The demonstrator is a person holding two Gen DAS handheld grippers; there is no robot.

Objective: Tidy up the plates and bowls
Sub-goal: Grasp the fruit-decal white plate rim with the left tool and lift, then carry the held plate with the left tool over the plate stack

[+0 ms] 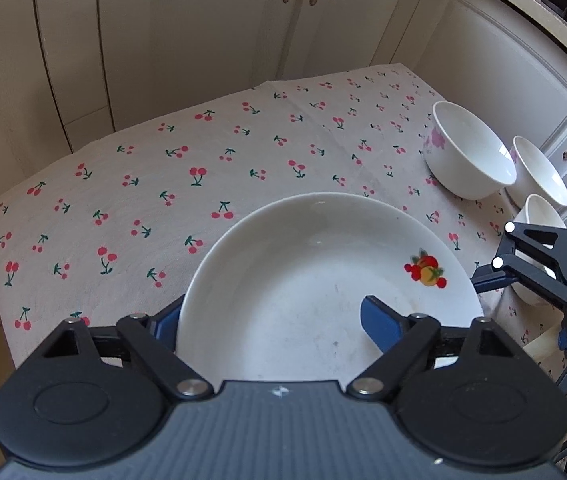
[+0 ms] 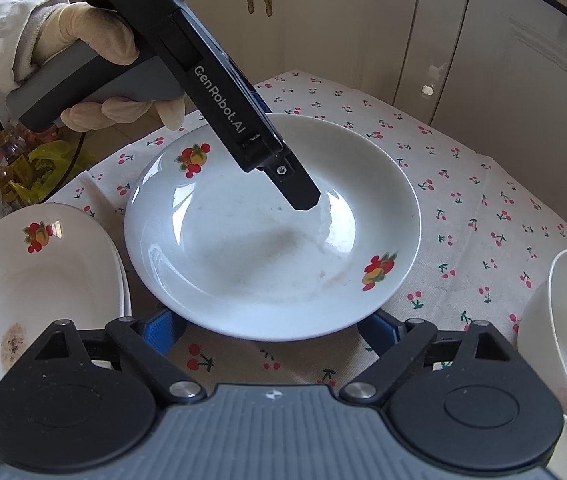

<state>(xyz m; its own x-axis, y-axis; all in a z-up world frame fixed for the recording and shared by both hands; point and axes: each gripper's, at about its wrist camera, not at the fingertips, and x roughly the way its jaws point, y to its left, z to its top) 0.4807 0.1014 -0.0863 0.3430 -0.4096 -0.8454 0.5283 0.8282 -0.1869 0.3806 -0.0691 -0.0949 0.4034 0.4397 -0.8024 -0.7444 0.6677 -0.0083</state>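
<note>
Between the blue pads of the left gripper (image 1: 271, 326), a white deep plate (image 1: 323, 280) with fruit decals is being gripped by its near rim, one pad inside the basin, one under the outer edge. The plate is sitting on the cherry-print tablecloth (image 1: 143, 200). The right gripper (image 2: 271, 330) is hovering with its jaws spread wide and holding nothing, just beside the plate's edge. A stack of matching plates (image 2: 43, 280) is lying on the left, and three white bowls (image 1: 471, 152) are standing on the right.
</note>
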